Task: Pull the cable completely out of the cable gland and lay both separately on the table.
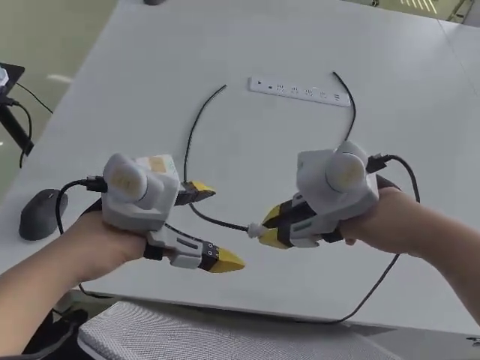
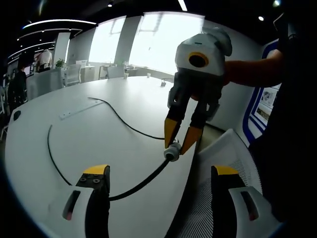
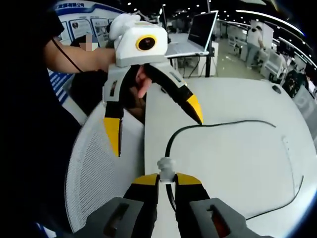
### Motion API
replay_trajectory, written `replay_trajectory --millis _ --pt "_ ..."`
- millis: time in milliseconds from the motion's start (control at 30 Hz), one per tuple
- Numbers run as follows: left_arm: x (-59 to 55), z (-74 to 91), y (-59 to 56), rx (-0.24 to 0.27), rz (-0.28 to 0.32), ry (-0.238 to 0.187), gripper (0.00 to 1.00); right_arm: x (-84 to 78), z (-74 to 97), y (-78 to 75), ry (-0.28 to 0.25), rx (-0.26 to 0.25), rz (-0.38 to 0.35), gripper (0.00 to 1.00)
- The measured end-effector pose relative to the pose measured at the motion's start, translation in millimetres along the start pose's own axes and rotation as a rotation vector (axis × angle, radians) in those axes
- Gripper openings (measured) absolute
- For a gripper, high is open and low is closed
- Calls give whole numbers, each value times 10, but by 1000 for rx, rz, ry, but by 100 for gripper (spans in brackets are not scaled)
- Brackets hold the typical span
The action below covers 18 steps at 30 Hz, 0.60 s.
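Right tool clamped shut on the small white cable gland, which sits just ahead of my left tool. Left tool gapes wide, gripping nothing. The black cable runs from the gland through that open gap, then trails away over the table. Cable looks light, limp and smooth-jacketed, likely slippery. Best hold: close behind the gland, firm pinch, straight pull.
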<state>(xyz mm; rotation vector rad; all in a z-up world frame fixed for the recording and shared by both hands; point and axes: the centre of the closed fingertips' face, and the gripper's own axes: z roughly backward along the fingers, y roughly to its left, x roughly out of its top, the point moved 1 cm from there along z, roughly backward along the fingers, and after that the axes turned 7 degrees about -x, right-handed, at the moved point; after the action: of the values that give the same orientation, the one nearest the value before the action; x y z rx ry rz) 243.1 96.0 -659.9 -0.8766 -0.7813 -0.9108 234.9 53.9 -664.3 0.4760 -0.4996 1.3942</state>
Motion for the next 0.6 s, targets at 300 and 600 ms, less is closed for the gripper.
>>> replay_trajectory --millis 300,600 --pt "-19 -84 -83 -50 -21 11 74 24 44 87 2 10 31 6" --pt "26 -144 -176 -121 28 -20 52 100 37 90 -18 5 55 6"
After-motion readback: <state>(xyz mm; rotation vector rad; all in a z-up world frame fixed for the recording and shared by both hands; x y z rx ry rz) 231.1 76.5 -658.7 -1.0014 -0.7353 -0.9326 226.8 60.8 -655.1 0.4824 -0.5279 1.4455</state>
